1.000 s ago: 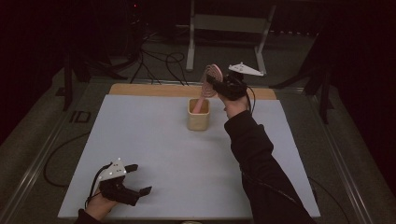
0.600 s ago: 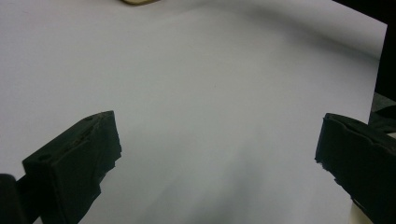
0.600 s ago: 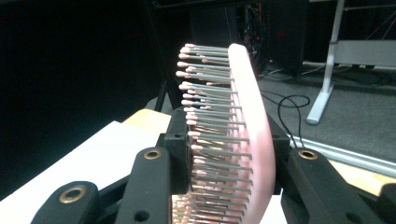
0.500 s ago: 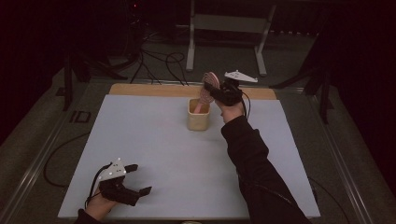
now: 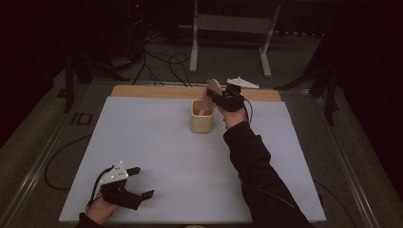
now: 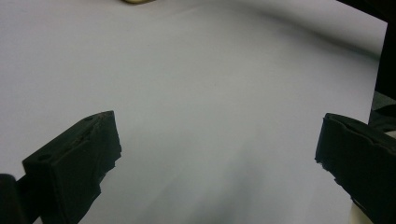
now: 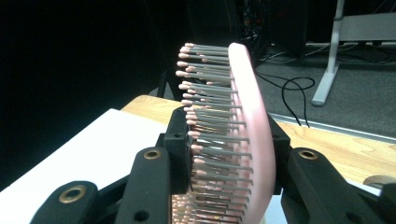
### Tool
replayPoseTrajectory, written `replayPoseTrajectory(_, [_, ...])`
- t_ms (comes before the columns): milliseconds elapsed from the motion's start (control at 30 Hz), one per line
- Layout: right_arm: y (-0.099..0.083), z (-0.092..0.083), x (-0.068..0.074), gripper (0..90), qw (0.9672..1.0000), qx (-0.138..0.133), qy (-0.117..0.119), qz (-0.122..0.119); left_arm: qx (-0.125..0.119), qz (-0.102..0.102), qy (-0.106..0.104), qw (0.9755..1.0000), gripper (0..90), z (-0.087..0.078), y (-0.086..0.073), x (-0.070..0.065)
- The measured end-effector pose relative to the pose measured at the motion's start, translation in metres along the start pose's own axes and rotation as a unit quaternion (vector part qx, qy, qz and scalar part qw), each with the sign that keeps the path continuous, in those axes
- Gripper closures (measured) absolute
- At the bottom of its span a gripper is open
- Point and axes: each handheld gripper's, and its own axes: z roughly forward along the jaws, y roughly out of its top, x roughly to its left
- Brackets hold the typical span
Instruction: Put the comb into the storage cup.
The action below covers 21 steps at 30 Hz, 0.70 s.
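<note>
Right tool (image 5: 219,97) clamped on the head of a pink plastic hairbrush with grey, pink-tipped bristles (image 7: 233,130); one jaw presses the bristle side, the other the smooth back. Brush handle sits down in a small cream-coloured cup (image 5: 201,116), at 12 o'clock on the pale grey surface (image 5: 157,152), near its wooden far edge. Left tool (image 5: 135,183) at 7 o'clock, jaws wide apart, nothing between them, low over the bare surface
</note>
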Motion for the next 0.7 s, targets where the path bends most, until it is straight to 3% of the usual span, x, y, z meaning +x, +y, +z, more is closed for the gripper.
replayPoseTrajectory(533, [-0.003,-0.004,-0.009,61.2,0.9999,0.009,-0.005,-0.004,0.000,0.000,0.000,1.0000,0.6,0.000,0.000,0.000])
replayPoseTrajectory(700, [-0.004,-0.001,-0.015,28.8,0.9994,0.035,-0.001,0.005,-0.001,-0.001,0.001,1.0000,0.6,0.000,0.000,0.000])
